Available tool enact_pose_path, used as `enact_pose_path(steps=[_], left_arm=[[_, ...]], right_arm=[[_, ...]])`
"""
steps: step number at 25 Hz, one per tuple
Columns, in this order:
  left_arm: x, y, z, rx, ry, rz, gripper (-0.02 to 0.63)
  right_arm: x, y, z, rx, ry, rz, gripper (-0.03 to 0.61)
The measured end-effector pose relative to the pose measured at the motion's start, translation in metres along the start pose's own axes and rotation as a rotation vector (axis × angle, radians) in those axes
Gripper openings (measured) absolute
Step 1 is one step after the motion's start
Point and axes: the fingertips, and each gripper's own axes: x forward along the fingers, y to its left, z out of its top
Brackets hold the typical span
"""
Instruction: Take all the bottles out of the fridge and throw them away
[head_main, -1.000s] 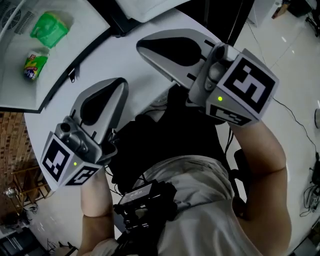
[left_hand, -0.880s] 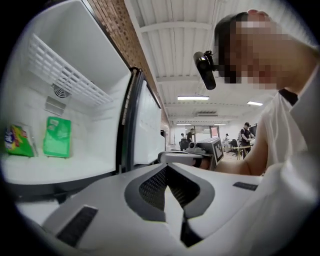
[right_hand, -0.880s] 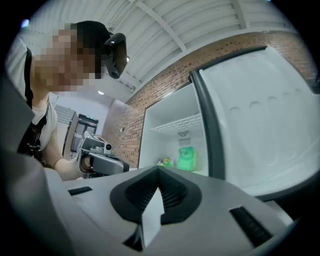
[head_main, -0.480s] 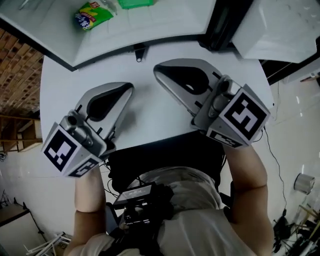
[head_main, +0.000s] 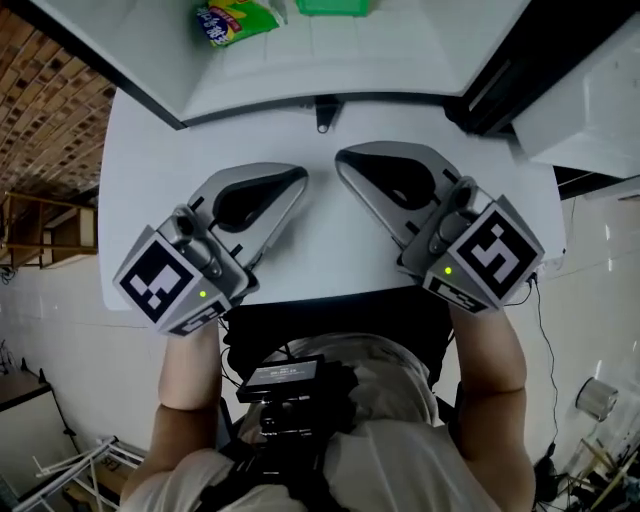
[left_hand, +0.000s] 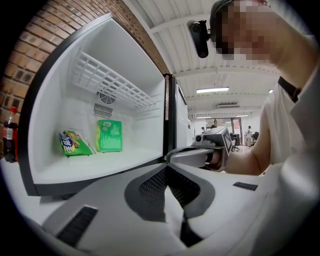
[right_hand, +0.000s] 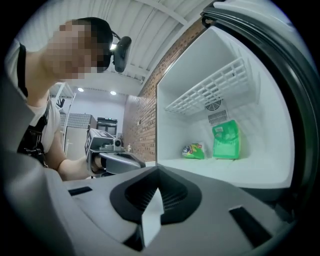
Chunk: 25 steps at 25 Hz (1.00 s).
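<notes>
The open fridge (head_main: 400, 60) shows no bottle inside: only a green packet (left_hand: 109, 135) and a colourful snack bag (left_hand: 74, 142) lie on its white floor. One dark cola bottle (left_hand: 10, 134) with a red cap stands outside, by the fridge's left wall. My left gripper (head_main: 295, 178) and right gripper (head_main: 345, 160) hover side by side over the white table (head_main: 320, 250), tips pointing at the fridge mouth. Both are shut with nothing between the jaws. Each gripper view shows the other gripper beside it.
A white wire shelf (right_hand: 210, 90) sits high in the fridge above a fan vent. The fridge door (left_hand: 177, 120) stands open on the right side. A brick wall (head_main: 50, 90) runs along the left. The person's torso and a chest-mounted device (head_main: 285, 385) fill the lower head view.
The head view has swung so the fridge opening now sits centred at the top. Both grippers have drawn closer together, pointing at it. Their jaws stay shut.
</notes>
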Motion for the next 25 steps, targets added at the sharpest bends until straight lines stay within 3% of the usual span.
enact_pose_path(steps=[12, 25], left_arm=[[0.023, 0.009, -0.018, -0.029, 0.067, 0.027, 0.002], [0.025, 0.010, -0.022, -0.037, 0.083, 0.021, 0.003]], right_arm=[[-0.003, -0.020, -0.014, 0.020, 0.053, -0.038, 0.000], [0.001, -0.023, -0.024, 0.038, 0.097, -0.039, 0.000]])
